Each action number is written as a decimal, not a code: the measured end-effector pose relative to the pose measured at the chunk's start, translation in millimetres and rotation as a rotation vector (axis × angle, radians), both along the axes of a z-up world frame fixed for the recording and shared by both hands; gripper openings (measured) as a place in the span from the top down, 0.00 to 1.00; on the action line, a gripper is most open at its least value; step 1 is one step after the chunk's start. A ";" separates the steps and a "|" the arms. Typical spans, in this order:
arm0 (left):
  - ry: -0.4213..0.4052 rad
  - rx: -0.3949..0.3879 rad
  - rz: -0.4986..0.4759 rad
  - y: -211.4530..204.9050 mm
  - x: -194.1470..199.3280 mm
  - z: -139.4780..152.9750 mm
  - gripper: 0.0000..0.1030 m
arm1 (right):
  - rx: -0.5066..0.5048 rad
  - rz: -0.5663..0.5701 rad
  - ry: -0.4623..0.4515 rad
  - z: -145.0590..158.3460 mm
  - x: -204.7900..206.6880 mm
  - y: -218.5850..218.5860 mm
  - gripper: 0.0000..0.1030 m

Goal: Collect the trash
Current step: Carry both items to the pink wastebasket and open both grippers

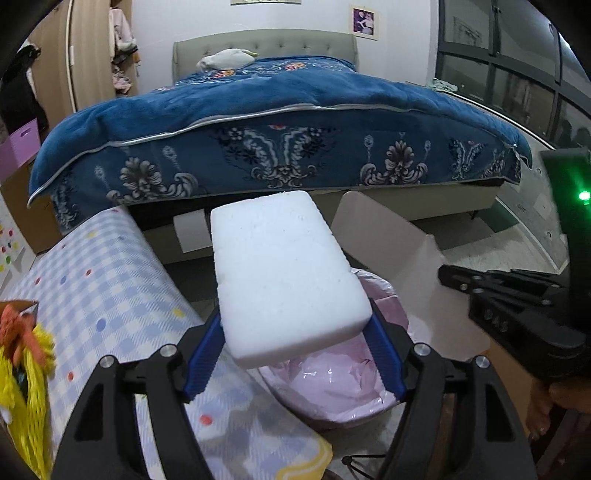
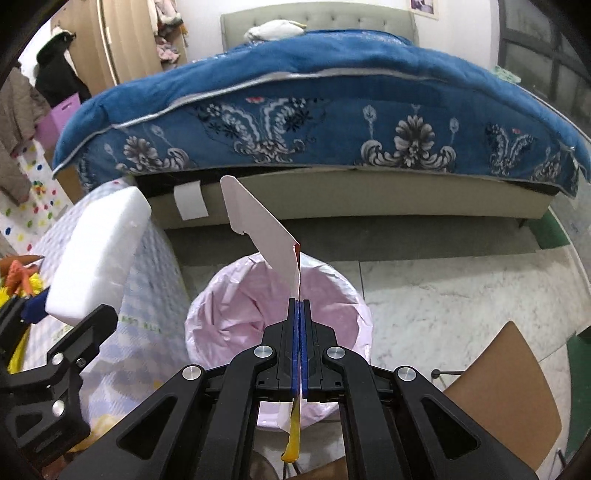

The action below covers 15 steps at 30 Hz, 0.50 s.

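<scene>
The left gripper (image 1: 295, 354) clamps the foam block (image 1: 284, 273), long axis pointing forward, above the bin (image 2: 236, 295). The right gripper (image 2: 300, 314), pinching flat cardboard (image 2: 258, 221), hangs directly over the bin.

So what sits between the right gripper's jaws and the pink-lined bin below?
Only the flattened cardboard piece clamped in the right gripper; otherwise open air above the bin, per the right wrist view.

We face a bed (image 1: 280, 110) under a blue patterned blanket (image 2: 332, 122), its grey tufted headboard (image 1: 266, 44) against a white wall (image 1: 207, 22). Dark windows (image 1: 517, 74) line the right side, a wooden wardrobe (image 1: 88, 48) stands left, and the floor (image 2: 443, 295) is pale marble.
</scene>
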<state>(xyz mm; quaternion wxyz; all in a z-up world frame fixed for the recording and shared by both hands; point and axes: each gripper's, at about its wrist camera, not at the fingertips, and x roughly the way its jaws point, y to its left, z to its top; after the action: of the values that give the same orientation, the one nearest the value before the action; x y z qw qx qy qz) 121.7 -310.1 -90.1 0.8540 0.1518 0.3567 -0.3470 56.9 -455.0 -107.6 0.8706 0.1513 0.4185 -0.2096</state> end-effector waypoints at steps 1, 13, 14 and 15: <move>-0.005 0.003 -0.005 -2.0 0.5 0.3 0.28 | -0.001 -0.002 0.003 -2.2 2.5 -1.1 0.96; -0.002 0.020 0.068 52.2 -10.4 5.5 0.17 | -0.014 0.018 -0.068 23.8 -5.5 14.2 0.65; 0.003 0.022 0.077 59.5 -12.5 5.5 0.17 | -0.015 0.025 -0.074 27.0 -7.5 18.5 0.65; 0.008 0.023 0.088 69.0 -15.2 6.2 0.17 | -0.017 0.036 -0.079 30.1 -9.0 23.6 0.65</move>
<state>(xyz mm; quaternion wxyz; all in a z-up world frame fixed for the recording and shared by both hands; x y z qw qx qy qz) 106.5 -241.1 -83.9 0.8653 0.1443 0.3702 -0.3056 47.9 -431.4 -77.4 0.8914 0.1443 0.3846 -0.1913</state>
